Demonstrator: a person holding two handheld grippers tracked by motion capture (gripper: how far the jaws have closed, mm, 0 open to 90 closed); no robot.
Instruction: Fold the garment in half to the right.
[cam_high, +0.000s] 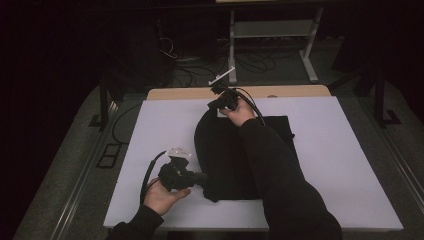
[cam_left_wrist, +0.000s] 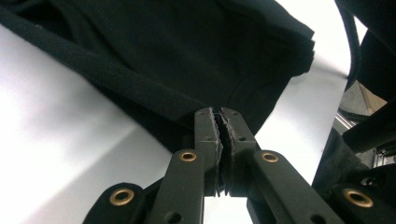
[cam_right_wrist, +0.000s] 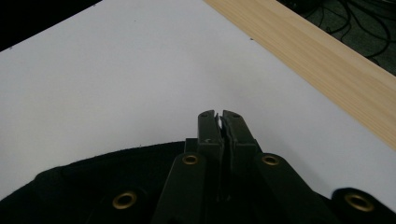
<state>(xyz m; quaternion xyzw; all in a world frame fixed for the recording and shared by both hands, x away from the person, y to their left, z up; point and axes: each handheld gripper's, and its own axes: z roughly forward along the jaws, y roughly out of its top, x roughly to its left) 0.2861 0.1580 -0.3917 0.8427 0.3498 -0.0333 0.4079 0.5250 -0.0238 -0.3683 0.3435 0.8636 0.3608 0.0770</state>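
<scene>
A black garment (cam_high: 225, 155) lies on the white board (cam_high: 345, 150), its left edge lifted in a curve between my two grippers. My left gripper (cam_high: 201, 179) is at the garment's near left corner. In the left gripper view the left gripper (cam_left_wrist: 219, 112) has its jaws shut on the thick hem of the garment (cam_left_wrist: 187, 46). My right gripper (cam_high: 215, 105) is at the garment's far edge. In the right gripper view the right gripper (cam_right_wrist: 219, 114) is shut, with the garment's (cam_right_wrist: 93, 186) curved edge running under the jaws and seemingly pinched. A dark sleeve covers the garment's middle.
The white board (cam_right_wrist: 116, 70) rests on a wooden table whose far edge (cam_high: 200, 93) shows beyond it. Cables and a grey metal stand (cam_high: 272, 30) lie on the dark floor behind. Bare board stretches to the left and right of the garment.
</scene>
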